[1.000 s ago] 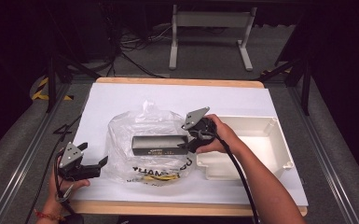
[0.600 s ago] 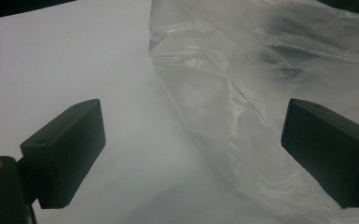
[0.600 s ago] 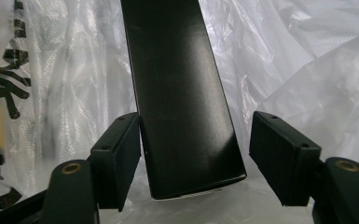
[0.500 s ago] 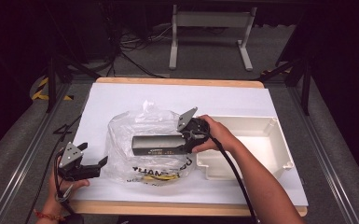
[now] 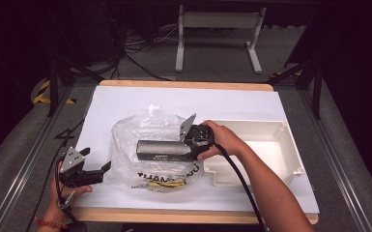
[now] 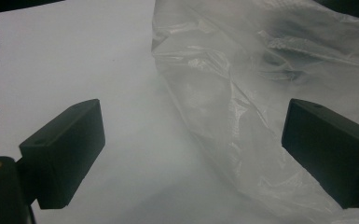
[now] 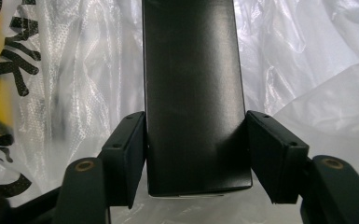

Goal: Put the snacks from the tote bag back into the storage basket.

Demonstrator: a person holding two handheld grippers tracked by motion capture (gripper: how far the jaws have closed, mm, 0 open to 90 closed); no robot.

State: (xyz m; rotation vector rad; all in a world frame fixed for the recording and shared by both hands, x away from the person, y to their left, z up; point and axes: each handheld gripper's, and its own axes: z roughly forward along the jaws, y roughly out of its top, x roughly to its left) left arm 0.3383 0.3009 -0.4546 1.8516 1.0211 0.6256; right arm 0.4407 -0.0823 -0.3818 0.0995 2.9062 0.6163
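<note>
A long dark box (image 5: 162, 150) lies level above a crumpled clear plastic bag (image 5: 147, 126) with black and yellow print, in the middle of the white-covered table (image 5: 125, 99). My right gripper (image 5: 187, 148) is shut on the box's right end. In the right gripper view the box (image 7: 191, 84) sits squarely between both pads (image 7: 126, 154), with the bag (image 7: 307, 56) behind it. My left gripper (image 5: 96, 160) stands open at the front left, just short of the bag's left edge. In the left gripper view the bag (image 6: 261, 93) lies ahead, between the jaws, and nothing is held.
A shallow white tray (image 5: 293, 145) stands right of the bag, against the person's right hand (image 5: 222, 140). A cable trails from each gripper. The table's wooden front edge (image 5: 193, 215) is close to both forearms. A metal frame stands on the floor beyond the table.
My right gripper has shifted slightly to the left over the bag, still holding the box. The left gripper has stayed where it was.
</note>
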